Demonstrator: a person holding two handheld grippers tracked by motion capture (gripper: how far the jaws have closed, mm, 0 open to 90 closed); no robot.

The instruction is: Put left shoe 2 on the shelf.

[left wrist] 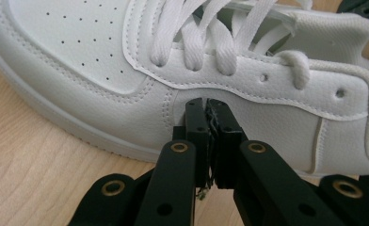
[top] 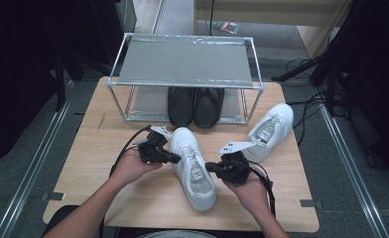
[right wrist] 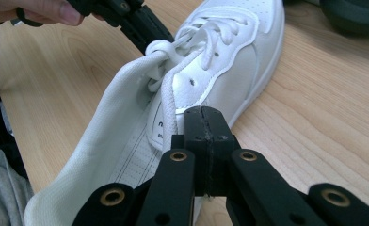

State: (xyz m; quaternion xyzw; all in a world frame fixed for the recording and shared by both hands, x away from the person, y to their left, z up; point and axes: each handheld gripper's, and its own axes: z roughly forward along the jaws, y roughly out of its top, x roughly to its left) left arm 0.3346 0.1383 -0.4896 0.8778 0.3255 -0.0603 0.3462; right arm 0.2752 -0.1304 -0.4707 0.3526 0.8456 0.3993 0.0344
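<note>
A white laced sneaker (top: 193,168) lies in the middle of the wooden table, toe pointing away from the person. My left gripper (top: 177,159) is shut, and its tips (left wrist: 207,104) touch the sneaker's side panel (left wrist: 276,117) just under the eyelets, with nothing visible between the jaws. From the other side my right gripper (top: 209,166) is shut too; its tips (right wrist: 203,113) hover over the shoe's open collar (right wrist: 126,141). A loose white lace (right wrist: 167,110) hangs down right beside them. The left gripper (right wrist: 140,26) reaches the top lace loops from the far side.
A second white sneaker (top: 270,130) lies at the right, toe angled away. A metal-framed shoe rack (top: 182,62) stands at the table's back, with a pair of black shoes (top: 195,105) on its lower shelf. Bare tabletop (top: 98,158) lies to the left.
</note>
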